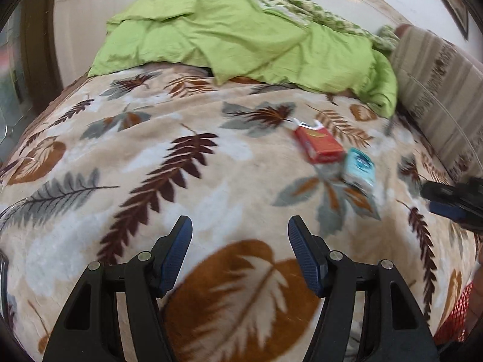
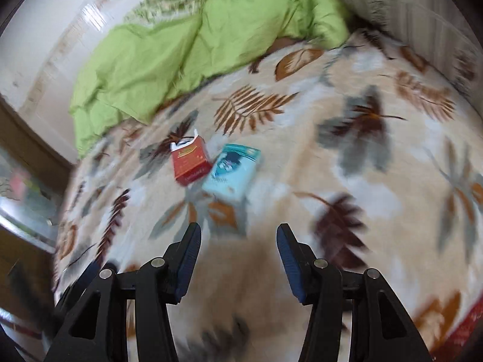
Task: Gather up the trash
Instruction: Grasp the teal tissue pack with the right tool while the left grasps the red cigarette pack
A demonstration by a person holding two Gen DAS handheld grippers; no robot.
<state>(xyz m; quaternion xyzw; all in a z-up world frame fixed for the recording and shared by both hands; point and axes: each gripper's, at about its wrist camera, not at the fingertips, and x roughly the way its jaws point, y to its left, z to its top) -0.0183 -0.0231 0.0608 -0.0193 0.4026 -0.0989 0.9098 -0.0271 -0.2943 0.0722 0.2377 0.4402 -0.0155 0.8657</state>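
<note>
Two open hand-held grippers (image 1: 240, 226) (image 2: 238, 233), two packets (image 1: 318, 144) (image 1: 359, 170).

Right wrist view, blurred by motion. The right gripper (image 2: 238, 232) hangs above a bed, its two black fingers (image 2: 188, 259) with blue pads standing apart, nothing between them. Beyond the fingertips, on a beige blanket printed with brown, rust and grey leaves (image 2: 347, 181), lie two small cartons side by side and touching: a red carton (image 2: 190, 163) with its white top flap open, on the left, and a light blue carton (image 2: 231, 172) on the right. A crumpled lime-green duvet (image 2: 169, 54) covers the far part of the bed. A striped cushion (image 2: 401, 9) lies at upper right.
</note>
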